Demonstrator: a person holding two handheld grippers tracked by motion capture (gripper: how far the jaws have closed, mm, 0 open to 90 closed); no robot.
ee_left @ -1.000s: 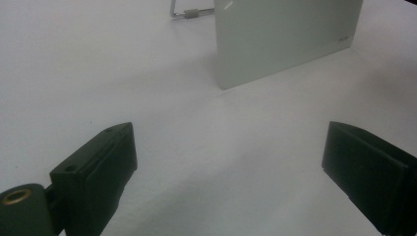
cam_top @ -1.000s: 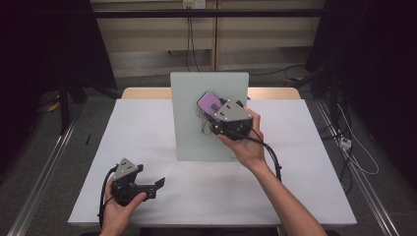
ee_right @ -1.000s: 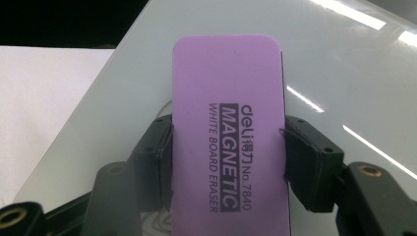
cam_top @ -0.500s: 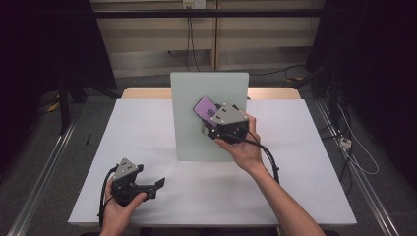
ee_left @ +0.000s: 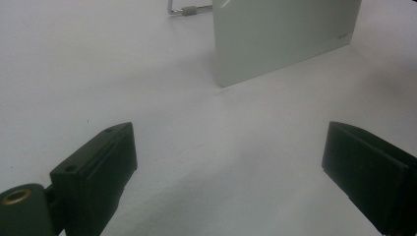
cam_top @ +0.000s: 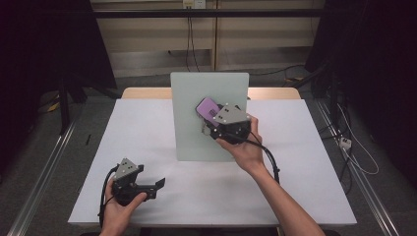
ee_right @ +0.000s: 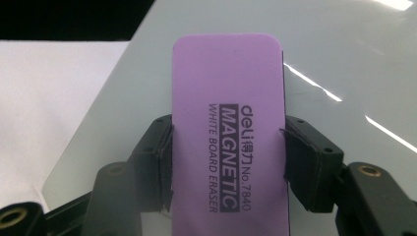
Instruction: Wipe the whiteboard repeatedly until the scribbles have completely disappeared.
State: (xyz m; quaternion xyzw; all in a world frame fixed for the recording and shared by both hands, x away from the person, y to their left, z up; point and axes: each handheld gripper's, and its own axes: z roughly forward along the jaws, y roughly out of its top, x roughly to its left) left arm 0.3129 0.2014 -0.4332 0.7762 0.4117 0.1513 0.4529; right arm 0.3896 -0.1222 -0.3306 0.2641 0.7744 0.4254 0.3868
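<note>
Right gripper [cam_top: 212,114] up at the whiteboard [cam_top: 196,132], jaws clamped on the sides of a purple eraser [cam_top: 207,107] (long edges pinched, printed back facing the gripper's camera). Eraser sitting over the upper right part of the board, which stands propped at the middle of the white counter [cam_top: 305,162]. Whether the pad is pressed flat on the glossy surface or just off it: hard to call from these angles.

Step in hand, by the look of it: wiping the board. No marks visible on the pale green face, so either nearly done or only starting, impossible to say which.

Next move, as a judgement: keep the grip firm, hold the pad flat to the board, sweep across without tipping the panel backward. Light panel on a stand, so a hard push could shove or topple it.

Left gripper [cam_top: 147,186] resting low at the near left of the counter, well apart from the board, jaws wide apart with nothing between them. Free to steady the board's edge if needed.

Writing on the eraser, clear in the right gripper view [ee_right: 228,128]: "deli", some Chinese characters, "No.7840", "MAGNETIC" in a dark bar, "WHITE BOARD ERASER" beneath. Small mark at the board's corner [ee_left: 342,35] in the left gripper view, too faint to read.
</note>
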